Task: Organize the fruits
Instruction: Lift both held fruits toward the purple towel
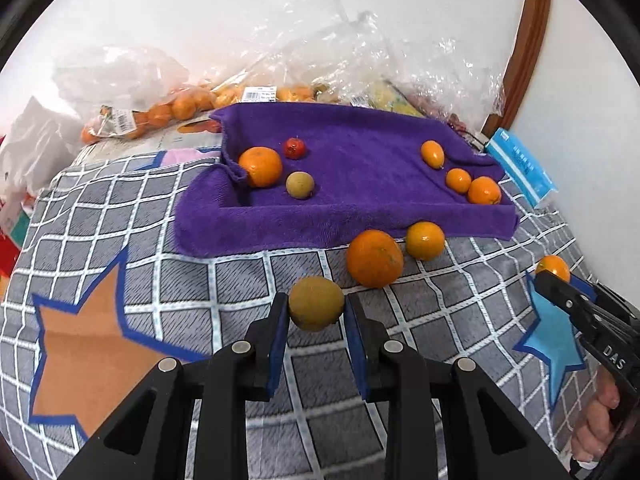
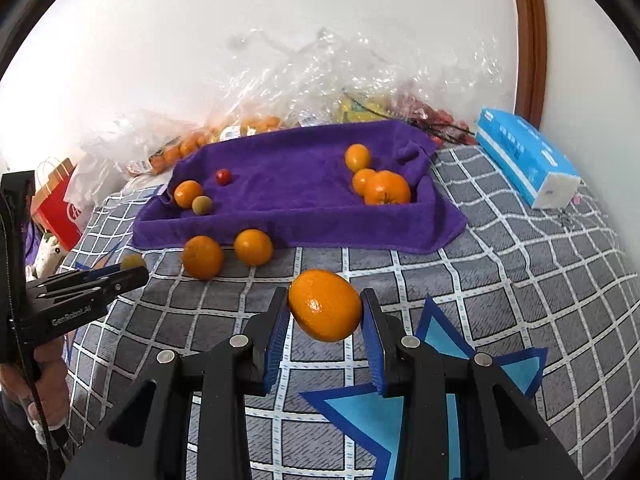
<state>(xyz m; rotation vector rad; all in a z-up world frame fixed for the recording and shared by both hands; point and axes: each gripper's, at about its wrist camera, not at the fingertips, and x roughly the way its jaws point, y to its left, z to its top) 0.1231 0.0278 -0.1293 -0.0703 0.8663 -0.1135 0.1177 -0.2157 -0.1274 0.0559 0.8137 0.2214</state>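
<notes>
left wrist view has the left gripper (image 1: 316, 312) pinching a small greenish-brown fruit (image 1: 316, 303) between its blue pads, lifted clear of the checked bedspread (image 1: 460, 312). it looks light and firm-skinned, round enough to roll out of a loose hold, so the pads do well across its widest part; i'd judge too hard a squeeze could bruise it

right wrist view shows the right gripper (image 2: 325, 312) clamped on a mandarin (image 2: 325, 305), taken at the sides across its middle, also off the cover. the peel is probably soft and a little slick, and the flesh gives, so a moderate grip at the equator seems right

two more oranges (image 1: 374, 258) (image 1: 425, 240) lie on the bedspread, just apart from each other and against the front edge of the purple towel (image 1: 352, 216), which is draped over what seems a shallow tray. inside it, one group at the left: an orange (image 1: 260, 166), a small red fruit (image 1: 295, 148) and a second greenish-brown fruit (image 1: 299, 185). at the right corner, three small orange fruits (image 1: 459, 180) cluster close together

both carried fruits look bound for the towel, likely each to its own kind. behind it lie clear plastic bags (image 1: 352, 52) of more fruit, and a blue tissue pack (image 2: 524, 156) sits well to the right
</notes>
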